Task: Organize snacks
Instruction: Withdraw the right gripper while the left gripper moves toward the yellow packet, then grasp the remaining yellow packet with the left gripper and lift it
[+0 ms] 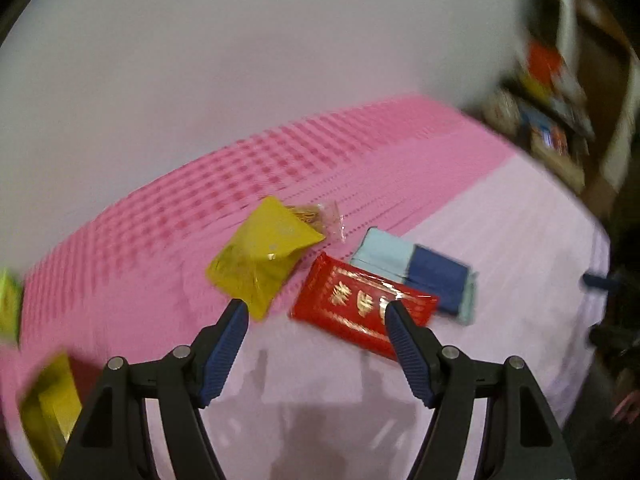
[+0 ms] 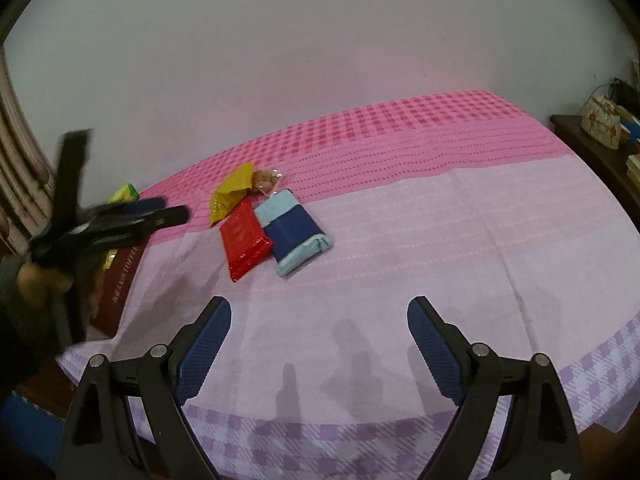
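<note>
The bed (image 2: 440, 240) under its pink and lilac cloth takes up nearly all I see. A pale wall (image 2: 280, 40) runs along its far edge. At my right it ends just short of a dark shelf (image 2: 592, 152) with a patterned bag (image 2: 600, 120) on it; the checked hem is the near edge, just under my right tongs. From the middle across to the right edge the cloth lies bare and wide.

The snacks sit left of centre in a tight cluster. The blue packet (image 2: 294, 232), dark blue with pale blue ends, lies flat, its long side against the red packet (image 2: 245, 240). Beyond the red one lies the yellow packet (image 2: 232, 196), a corner raised, and a small clear bag of biscuits (image 2: 267, 179) touches its far side. A green packet (image 2: 125, 193) lies apart toward the left edge. At that edge sits a dark red box (image 2: 116, 280) with gold lettering, something yellow showing at its top; in my left view that spot is too blurred to tell what is in it.

My left tongs (image 1: 316, 310) hang wide open over the cloth, empty, the tips just short of the yellow and red packets. My right tongs (image 2: 320, 310) are also spread wide, holding nothing, above bare cloth well short of the snacks.
</note>
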A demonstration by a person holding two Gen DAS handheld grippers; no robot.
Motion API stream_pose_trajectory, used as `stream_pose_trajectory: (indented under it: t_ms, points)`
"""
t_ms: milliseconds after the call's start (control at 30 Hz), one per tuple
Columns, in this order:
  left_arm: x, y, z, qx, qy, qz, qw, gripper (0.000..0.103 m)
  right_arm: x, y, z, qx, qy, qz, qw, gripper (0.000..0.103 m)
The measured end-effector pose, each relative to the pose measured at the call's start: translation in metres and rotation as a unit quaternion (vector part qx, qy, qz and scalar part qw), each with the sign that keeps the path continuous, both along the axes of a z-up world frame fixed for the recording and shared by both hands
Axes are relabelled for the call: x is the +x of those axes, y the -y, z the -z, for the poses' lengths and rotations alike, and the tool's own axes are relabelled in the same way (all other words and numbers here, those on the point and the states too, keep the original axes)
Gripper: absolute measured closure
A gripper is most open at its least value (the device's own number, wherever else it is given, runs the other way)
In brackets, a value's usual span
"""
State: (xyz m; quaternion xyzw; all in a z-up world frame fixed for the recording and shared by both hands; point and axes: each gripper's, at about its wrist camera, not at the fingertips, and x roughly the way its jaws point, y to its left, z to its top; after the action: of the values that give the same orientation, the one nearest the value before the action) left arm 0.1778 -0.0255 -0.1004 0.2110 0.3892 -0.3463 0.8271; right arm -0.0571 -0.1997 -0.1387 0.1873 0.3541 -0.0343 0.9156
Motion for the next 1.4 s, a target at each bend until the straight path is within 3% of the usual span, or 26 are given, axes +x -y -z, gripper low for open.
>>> stream_pose_trajectory:
  t_ms: [100, 367, 500, 633, 700, 967, 1167, 1400]
  points:
    - [0.030, 0.016, 0.011, 0.059, 0.019, 0.050, 0.9968, 0.031, 0.001, 0.008, 0.007, 0.007, -0.013, 0.006, 1.000, 0.015]
    - [0.083, 0.039, 0.035, 0.129, 0.003, 0.118, 0.9845, 0.031, 0.007, 0.006, 0.009, 0.003, -0.012, 0.003, 1.000, 0.015]
    - [0.103, 0.049, 0.053, 0.154, -0.033, 0.140, 0.9775, 0.030, 0.013, -0.001, 0.017, 0.000, -0.025, -0.013, 1.000, 0.015]
    - [0.115, 0.052, 0.055, 0.135, -0.036, 0.118, 0.9832, 0.031, 0.015, 0.000, 0.023, 0.002, -0.033, -0.016, 0.999, 0.015]
    - [0.118, 0.048, 0.053, 0.115, -0.048, 0.105, 0.9867, 0.048, 0.016, 0.002, 0.025, 0.005, -0.035, -0.014, 0.999, 0.015]
    - [0.095, 0.017, 0.028, 0.120, -0.015, 0.079, 0.9895, 0.049, 0.014, 0.008, 0.022, 0.014, -0.033, -0.008, 0.999, 0.015]
    - [0.068, -0.012, -0.016, 0.090, 0.022, 0.012, 0.9956, 0.049, 0.007, 0.001, 0.005, 0.007, -0.013, -0.015, 1.000, 0.015]
    - [0.033, -0.041, -0.072, 0.052, 0.062, -0.066, 0.9945, 0.049, -0.005, -0.011, -0.021, -0.009, 0.021, -0.023, 0.999, 0.015]
